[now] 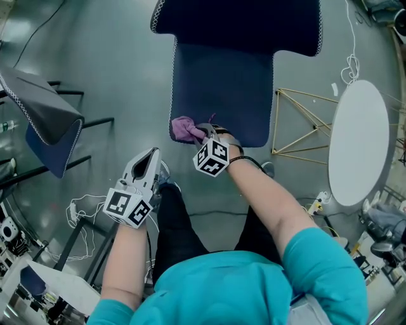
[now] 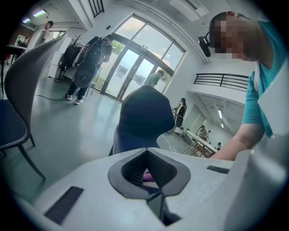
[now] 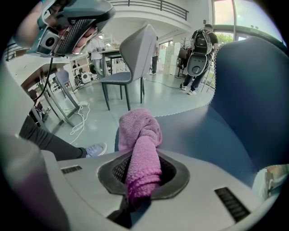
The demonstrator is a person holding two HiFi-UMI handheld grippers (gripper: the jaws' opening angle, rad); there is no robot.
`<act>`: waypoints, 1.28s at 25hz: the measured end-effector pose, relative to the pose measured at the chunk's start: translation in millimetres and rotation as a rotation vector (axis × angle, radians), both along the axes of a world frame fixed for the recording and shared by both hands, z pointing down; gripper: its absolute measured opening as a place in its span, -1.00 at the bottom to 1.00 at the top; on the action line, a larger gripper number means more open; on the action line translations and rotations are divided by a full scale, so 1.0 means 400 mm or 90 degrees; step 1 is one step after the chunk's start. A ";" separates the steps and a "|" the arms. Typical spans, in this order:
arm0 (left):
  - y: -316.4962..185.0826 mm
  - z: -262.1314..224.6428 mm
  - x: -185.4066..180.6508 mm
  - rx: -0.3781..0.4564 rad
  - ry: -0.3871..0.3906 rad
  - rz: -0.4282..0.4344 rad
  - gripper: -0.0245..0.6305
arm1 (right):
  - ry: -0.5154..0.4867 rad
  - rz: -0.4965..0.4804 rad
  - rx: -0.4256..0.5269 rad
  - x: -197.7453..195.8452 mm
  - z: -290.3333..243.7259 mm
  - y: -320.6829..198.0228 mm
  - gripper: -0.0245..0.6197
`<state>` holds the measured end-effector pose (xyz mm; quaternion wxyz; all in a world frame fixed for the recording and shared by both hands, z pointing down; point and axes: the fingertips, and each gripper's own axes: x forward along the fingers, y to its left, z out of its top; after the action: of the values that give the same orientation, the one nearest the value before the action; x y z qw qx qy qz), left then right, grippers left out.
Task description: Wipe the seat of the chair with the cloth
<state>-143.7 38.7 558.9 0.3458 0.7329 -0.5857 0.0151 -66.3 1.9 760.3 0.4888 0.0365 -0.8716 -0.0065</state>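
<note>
The right gripper [image 1: 204,133] is clamped on the pink cloth [image 1: 184,129], which rests at the seat's [image 1: 222,89] lower-left corner, mid-frame. The left gripper [image 1: 147,164] hangs closed and empty below it. Best to flatten the wad and sweep in overlapping passes toward the backrest [image 1: 235,19] — steady, even pressure.

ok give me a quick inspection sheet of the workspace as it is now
surface: seat dark blue, nothing on it but the cloth
job's things: cloth pink, bunched at the seat's near left corner
clutter: gear at lower left, more by the table
grippers: right gripper jaws shut on the cloth; left gripper off the seat, jaws together, holding nothing
cables: white cord loose on the floor at left; a second one hangs beside the table
surroundings: white round table, wooden frame, second chair, people near glass doors
</note>
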 end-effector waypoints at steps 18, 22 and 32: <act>-0.058 0.007 0.027 -0.003 -0.048 0.013 -0.91 | 0.011 0.035 0.002 0.123 0.004 -0.044 -0.74; -0.067 0.022 0.030 -0.009 -0.085 0.014 -0.91 | 0.013 0.046 0.001 0.148 0.008 -0.052 -0.74; -0.097 0.044 0.116 -0.012 -0.124 0.050 -0.91 | 0.016 0.076 0.000 0.224 0.011 -0.073 -0.74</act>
<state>-97.4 0.0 576.5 0.2934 0.7473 -0.5869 0.1052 23.3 -27.4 764.8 0.4991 0.0884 -0.8618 0.0222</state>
